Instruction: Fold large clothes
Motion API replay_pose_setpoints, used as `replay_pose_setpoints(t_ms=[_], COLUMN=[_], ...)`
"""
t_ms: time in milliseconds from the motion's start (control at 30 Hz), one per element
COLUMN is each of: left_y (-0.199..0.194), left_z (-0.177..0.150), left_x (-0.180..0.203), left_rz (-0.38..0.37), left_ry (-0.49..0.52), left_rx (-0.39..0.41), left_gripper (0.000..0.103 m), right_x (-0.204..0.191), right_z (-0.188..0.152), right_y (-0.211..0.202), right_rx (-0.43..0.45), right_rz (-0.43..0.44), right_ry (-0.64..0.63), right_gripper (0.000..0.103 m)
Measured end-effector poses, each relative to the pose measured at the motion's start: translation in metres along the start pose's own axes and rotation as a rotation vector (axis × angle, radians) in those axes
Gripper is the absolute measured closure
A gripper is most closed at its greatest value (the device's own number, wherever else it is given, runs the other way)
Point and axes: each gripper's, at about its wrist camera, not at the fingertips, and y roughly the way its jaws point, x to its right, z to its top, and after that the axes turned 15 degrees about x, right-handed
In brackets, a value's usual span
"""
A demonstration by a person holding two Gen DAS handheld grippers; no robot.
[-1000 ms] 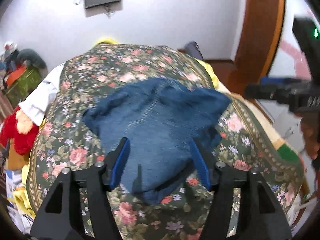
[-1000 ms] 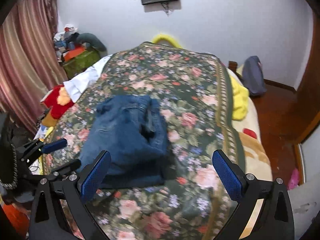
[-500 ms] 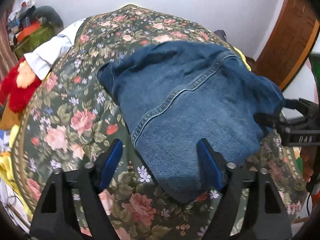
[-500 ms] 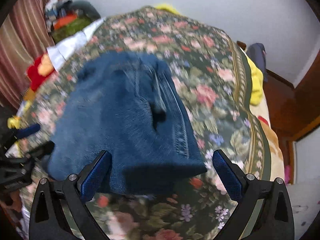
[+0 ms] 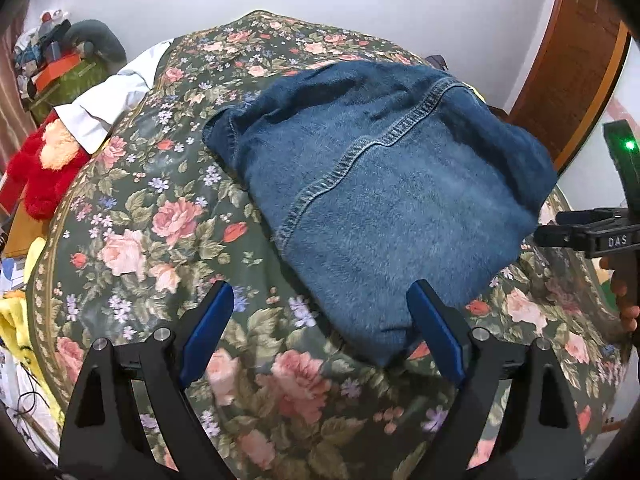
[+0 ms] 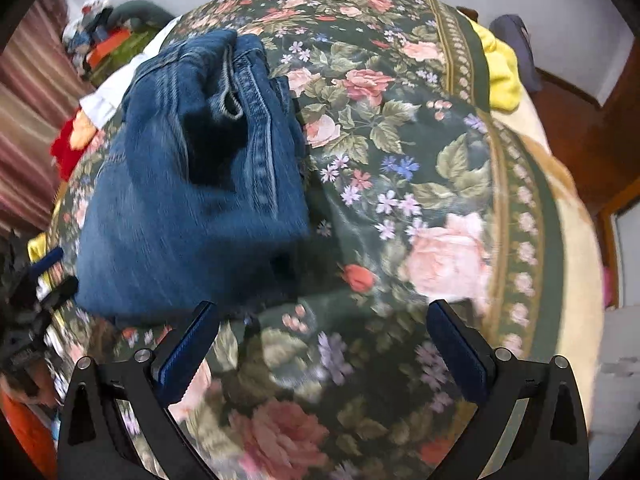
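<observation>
Left wrist view: jeans (image 5: 384,200) lie folded in a thick bundle on the floral bedspread (image 5: 160,220), toward the bed's right half. Denim is mid blue, slightly fuzzy w/ blur; 1 stitched seam curves across the top layer. Near corner of the bundle sits just by the right blue pad of the left gripper (image 5: 320,328). Its jaws have just been opening & now stand spread wide, nothing pinched; only bedspread & that denim corner lie betw. the pads. At the right edge, part of the right gripper (image 5: 592,236) w/ a green light, a hand (image 5: 624,300) behind it.

Containers: a green box (image 5: 64,84) at far left beside the bed, piled w/ orange & dark items; can't tell what they are. Red & orange plush (image 5: 44,164) & a white cloth (image 5: 108,100) lie nearer.

Right wrist view: same bundle (image 6: 192,184) at left, folded waistband edge & a belt loop on top, dark shadow in the fold. Right gripper (image 6: 324,340) jaws spread wide over bare bedspread (image 6: 420,184), holding nothing; jeans just beyond its left pad. Yellow cloth (image 6: 500,72) on the bed's far right edge.
</observation>
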Motion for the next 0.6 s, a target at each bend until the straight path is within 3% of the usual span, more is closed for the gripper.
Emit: replay_pose_setpoints(t_ms=[200,333,467,600], left_y=[-0.001,0.019,0.052,0.101], left_z=[0.034,0.062,0.085,0.103], left_x=[-0.037,-0.055,-0.065,-0.069], left_rz=[0.046,0.057,0.071,0.12], left_ry=[-0.081,-0.126,-0.149,-0.118], left_rx=[0.034,0.043,0.044,0.023], left_gripper=[0.013,0.013,0.013,0.013], right_x=[-0.018,-0.04,-0.064,-0.069], right_z=[0.044,0.087,0.123,0.143], right_y=[-0.038,-0.028,0.017,0.067], right_rx=[0.102,0.139,0.053,-0.052], right_rz=[0.093,0.115,0.105,0.111], right_ry=[-0.025,-0.069,-0.168,-0.167], right_gripper=[0.0,0.0,0.0,0.0])
